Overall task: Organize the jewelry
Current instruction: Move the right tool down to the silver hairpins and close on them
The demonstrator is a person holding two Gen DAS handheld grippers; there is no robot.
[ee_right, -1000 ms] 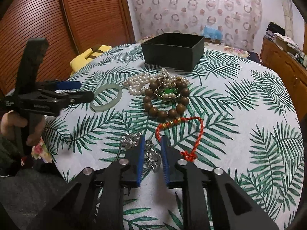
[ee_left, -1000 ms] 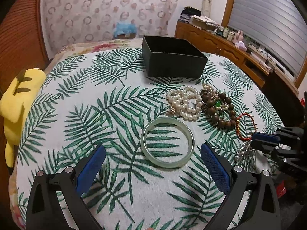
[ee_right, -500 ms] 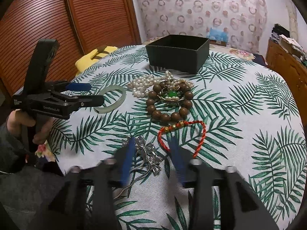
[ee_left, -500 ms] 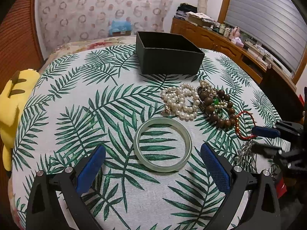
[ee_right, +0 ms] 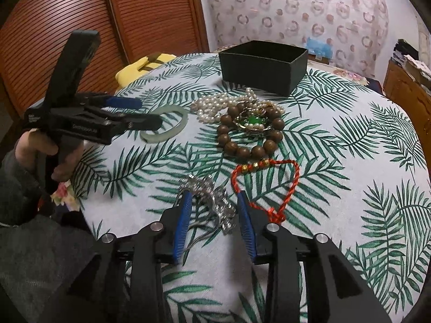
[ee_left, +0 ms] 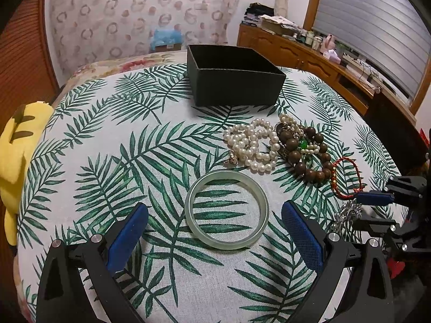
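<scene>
A pale green jade bangle [ee_left: 226,210] lies flat on the leaf-print tablecloth, just ahead of my open left gripper [ee_left: 215,224], between its fingertips. My right gripper [ee_right: 215,200] is open, with a silver rhinestone piece [ee_right: 212,202] between its jaws on the cloth. A red cord bracelet [ee_right: 266,180], a brown wooden bead bracelet [ee_right: 250,134] with a green pendant [ee_right: 253,121] and a pearl strand [ee_left: 252,144] lie behind. An open black box [ee_left: 234,76] stands at the far side.
A yellow plush toy [ee_left: 16,161] sits at the table's left edge. A wooden cabinet [ee_left: 309,59] with clutter runs along the right wall. A slatted wooden door [ee_right: 80,27] is behind the left hand.
My right gripper has opened from nearly shut to wide around the silver piece. My left gripper has moved slightly forward toward the bangle.
</scene>
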